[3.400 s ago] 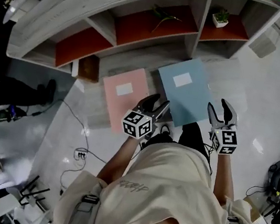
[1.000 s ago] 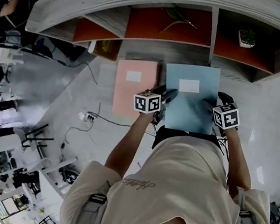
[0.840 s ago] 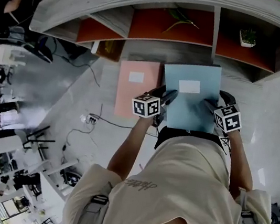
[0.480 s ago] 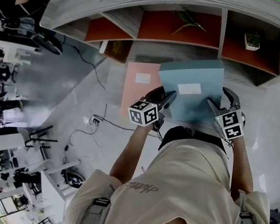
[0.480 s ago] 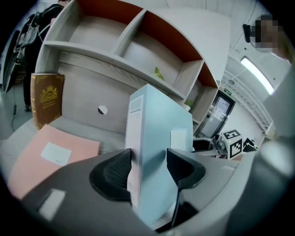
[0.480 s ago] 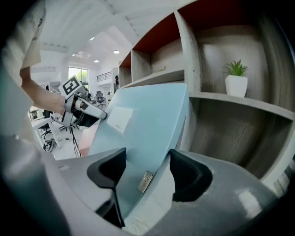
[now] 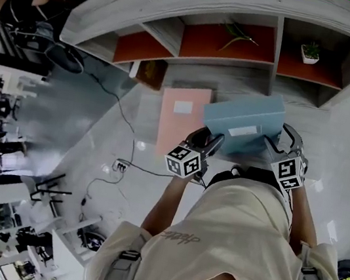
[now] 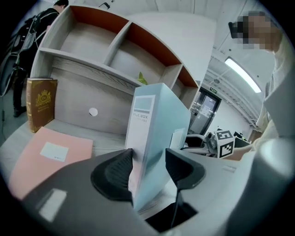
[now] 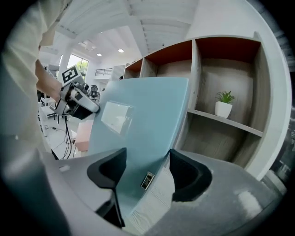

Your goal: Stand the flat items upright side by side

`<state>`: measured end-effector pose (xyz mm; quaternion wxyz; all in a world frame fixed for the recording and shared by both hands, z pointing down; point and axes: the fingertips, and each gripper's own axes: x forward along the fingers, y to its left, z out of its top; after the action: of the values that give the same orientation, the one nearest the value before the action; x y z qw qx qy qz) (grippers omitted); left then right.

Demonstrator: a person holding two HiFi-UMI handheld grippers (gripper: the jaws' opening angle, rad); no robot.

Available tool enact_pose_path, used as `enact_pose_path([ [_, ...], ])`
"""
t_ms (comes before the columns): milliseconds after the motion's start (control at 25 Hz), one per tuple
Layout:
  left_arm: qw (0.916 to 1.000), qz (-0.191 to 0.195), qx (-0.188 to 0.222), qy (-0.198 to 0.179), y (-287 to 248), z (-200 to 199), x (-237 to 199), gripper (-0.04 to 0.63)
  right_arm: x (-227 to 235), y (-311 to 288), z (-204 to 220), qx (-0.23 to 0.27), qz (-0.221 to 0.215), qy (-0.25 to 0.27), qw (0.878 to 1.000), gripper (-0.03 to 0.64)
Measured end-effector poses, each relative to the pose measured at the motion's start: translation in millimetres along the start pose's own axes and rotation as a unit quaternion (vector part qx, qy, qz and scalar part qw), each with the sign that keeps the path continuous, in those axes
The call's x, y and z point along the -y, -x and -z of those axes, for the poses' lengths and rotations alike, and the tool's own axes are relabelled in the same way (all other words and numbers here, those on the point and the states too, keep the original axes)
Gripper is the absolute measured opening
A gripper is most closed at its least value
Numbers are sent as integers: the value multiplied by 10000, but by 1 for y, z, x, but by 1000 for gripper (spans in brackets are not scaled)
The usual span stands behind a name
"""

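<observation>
Blue file box [image 7: 242, 117] is mid-lift: near edge raised, tilted towards upright, not yet standing. From the head view I cannot tell whether its far edge rests on the surface [image 7: 237, 83] or is clear of it.

Left hand-held gripper [image 7: 210, 138] clamps the box's left edge and right hand-held gripper [image 7: 283, 139] clamps its right corner. Both sets of jaws have just been closing, with the box between the pads.

Pink file box [image 7: 181, 120] lies flat on the surface just left of the blue one, label up, untouched.

Brown book [image 7: 152, 72] stands upright at the far left, against the shelf unit [image 7: 185, 1].

Progress, as I judge it: neither file box is upright yet. The blue one is partway there; the pink one is wholly left to do, then the two need setting beside each other.

Shelf compartments, orange-backed:
- right one holds a small potted plant [image 7: 310, 53]
- middle one holds a green sprig [image 7: 236, 34]
- left one looks empty in the part that shows
</observation>
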<state>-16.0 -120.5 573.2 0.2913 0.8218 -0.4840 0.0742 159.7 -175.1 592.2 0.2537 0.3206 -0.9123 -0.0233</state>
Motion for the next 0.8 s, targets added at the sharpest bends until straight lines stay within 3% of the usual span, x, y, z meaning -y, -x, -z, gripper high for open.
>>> enact_pose_path([
  [240,9993,286,10,-237,7,9,15,252,-10,21,10,-218,181,39,9996,287],
  [600,9944,735,69,-759,17,21,41,356,-22,50,27,-233,294,-671,9970,276],
  [800,9899,885,41,-1105,14,23,41,397,-10,64,40,-177,714,-1203,9900,275],
])
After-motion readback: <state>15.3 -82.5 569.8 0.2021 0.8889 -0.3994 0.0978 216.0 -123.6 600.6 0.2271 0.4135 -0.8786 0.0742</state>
